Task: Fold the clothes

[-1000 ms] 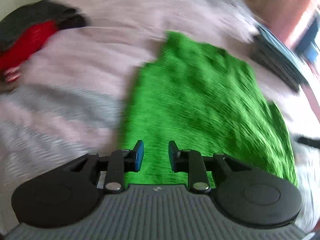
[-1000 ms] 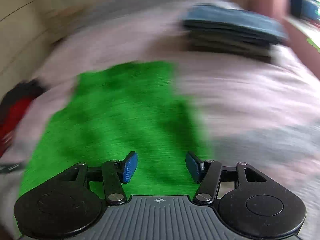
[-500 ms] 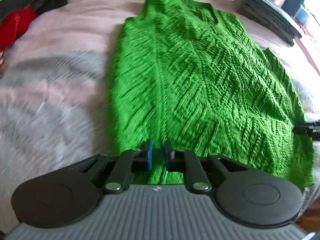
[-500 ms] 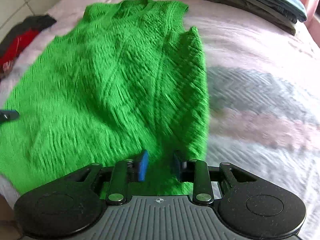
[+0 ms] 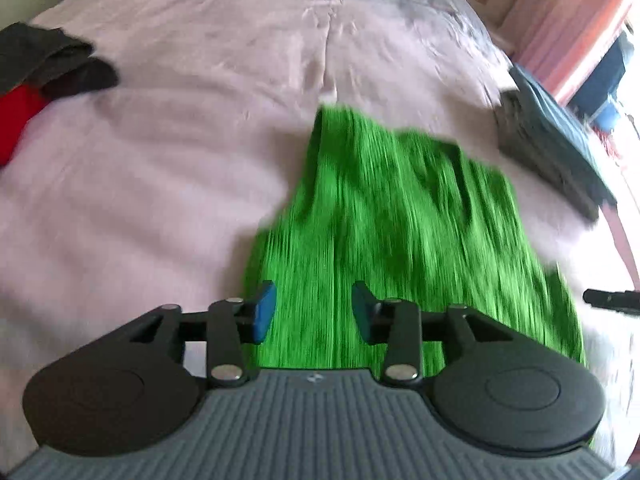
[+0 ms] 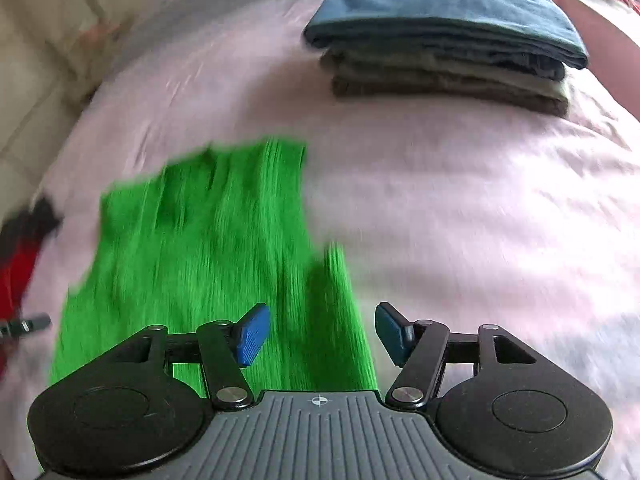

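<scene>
Both of your grippers hang above the near edge of the green sweater (image 5: 404,232), which lies spread on the pink bedspread (image 5: 168,184) between the dark and red clothes (image 5: 28,92) on one side and the pile of folded clothes (image 6: 444,40) on the other. Your left gripper (image 5: 313,312) stands with its jaws wide and nothing between them; your right gripper (image 6: 322,334) is the same, wide and empty, over the sweater's right border. Both views are smeared, so the knit's hem and any creases cannot be read. The risk: if you close on the hem from this height, you may pinch only one layer, or catch bedspread with it, and the fold will drag crooked. An uneven grab between the two sides would skew the edge too.
</scene>
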Available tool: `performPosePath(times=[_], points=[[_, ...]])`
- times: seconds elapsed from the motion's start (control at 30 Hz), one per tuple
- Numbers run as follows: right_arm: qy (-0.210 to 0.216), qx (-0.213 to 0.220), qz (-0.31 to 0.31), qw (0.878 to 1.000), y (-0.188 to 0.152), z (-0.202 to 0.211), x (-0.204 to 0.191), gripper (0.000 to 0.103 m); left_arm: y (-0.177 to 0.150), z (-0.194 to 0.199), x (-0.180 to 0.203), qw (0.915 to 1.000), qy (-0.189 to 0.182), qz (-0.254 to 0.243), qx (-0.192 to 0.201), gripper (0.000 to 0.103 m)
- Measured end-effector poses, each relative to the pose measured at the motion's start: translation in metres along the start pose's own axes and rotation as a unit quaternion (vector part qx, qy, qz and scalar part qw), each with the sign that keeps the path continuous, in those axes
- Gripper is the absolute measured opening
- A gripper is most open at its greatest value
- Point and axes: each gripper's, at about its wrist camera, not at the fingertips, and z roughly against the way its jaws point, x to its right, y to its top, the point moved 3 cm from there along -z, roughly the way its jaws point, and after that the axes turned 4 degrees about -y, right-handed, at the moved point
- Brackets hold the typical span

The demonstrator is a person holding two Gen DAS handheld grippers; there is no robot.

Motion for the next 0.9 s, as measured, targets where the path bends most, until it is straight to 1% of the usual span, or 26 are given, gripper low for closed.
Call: performPosePath(times=[0.07, 0.1, 0.2, 0.33, 0.4, 0.43, 0.47, 0.5, 0.53, 0.57, 0.6, 0.63, 0.67, 0.7, 0.77, 0.83, 0.87, 0.9], points=[[0.028, 0.005, -0.022, 0.999, 0.024, -0.02, -0.005, 0.062, 0.031, -0.024, -0.004, 0.9999, -0.011, 0.007, -0.001, 0.044], [0.032, 0.007, -0.027, 0.999, 0.036, -0.031, -0.007, 0.062, 0.047, -0.037, -0.004, 0.9999, -0.01, 0.005, -0.001, 0.045], [0.027, 0.014, -0.029, 0.999, 0.065, -0.061, -0.015, 0.062, 0.078, -0.069, -0.005, 0.9999, -0.006, -0.011, 0.002, 0.05], [0.031, 0.016, -0.048, 0.998, 0.084, -0.096, -0.016, 0.062, 0.109, -0.108, -0.014, 0.9999, -0.012, -0.004, -0.004, 0.05], [0.038, 0.008, -0.064, 0.997, 0.088, -0.116, -0.015, 0.062, 0.117, -0.124, -0.019, 0.9999, -0.013, -0.003, -0.006, 0.042], [0.046, 0.004, -0.071, 0.996, 0.089, -0.125, -0.016, 0.06, 0.12, -0.132, -0.021, 0.9996, -0.024, 0.002, -0.011, 0.037], [0.06, -0.001, -0.075, 0.995, 0.09, -0.131, -0.017, 0.041, 0.121, -0.14, -0.021, 0.9988, -0.044, 0.009, -0.019, 0.021], [0.067, -0.005, -0.069, 0.995, 0.09, -0.137, -0.02, 0.032, 0.121, -0.147, -0.021, 0.9974, -0.064, 0.015, -0.027, 0.01], [0.066, -0.01, -0.056, 0.996, 0.089, -0.141, -0.023, 0.02, 0.121, -0.153, -0.019, 0.9971, -0.069, 0.006, -0.031, 0.009], [0.063, -0.009, -0.038, 0.997, 0.09, -0.143, -0.027, 0.014, 0.12, -0.154, -0.014, 0.998, -0.053, -0.026, -0.022, 0.005], [0.051, 0.009, -0.017, 0.999, 0.091, -0.139, -0.029, 0.013, 0.121, -0.153, -0.011, 0.9978, -0.035, -0.056, -0.008, 0.004], [0.037, 0.03, -0.003, 0.999, 0.093, -0.134, -0.028, 0.013, 0.121, -0.152, -0.01, 0.997, -0.026, -0.072, 0.008, 0.004], [0.025, 0.041, -0.002, 0.999, 0.095, -0.131, -0.024, 0.013, 0.122, -0.15, -0.009, 0.9957, -0.017, -0.088, 0.025, 0.005], [0.013, 0.043, -0.004, 0.999, 0.095, -0.133, -0.02, 0.013, 0.123, -0.148, -0.008, 0.9937, -0.008, -0.104, 0.041, 0.006], [-0.009, 0.022, -0.002, 1.0, 0.091, -0.146, -0.016, 0.014, 0.124, -0.14, -0.005, 0.9936, -0.003, -0.1, 0.051, 0.008], [-0.024, 0.014, 0.006, 1.0, 0.092, -0.145, -0.017, 0.017, 0.125, -0.132, -0.002, 0.9935, 0.002, -0.097, 0.06, 0.009], [-0.036, 0.012, 0.011, 0.999, 0.095, -0.14, -0.019, 0.031, 0.125, -0.128, 0.0, 0.9933, 0.004, -0.095, 0.065, 0.01], [-0.051, 0.016, 0.018, 0.998, 0.097, -0.133, -0.021, 0.053, 0.126, -0.124, 0.002, 0.9932, 0.007, -0.093, 0.07, 0.011]])
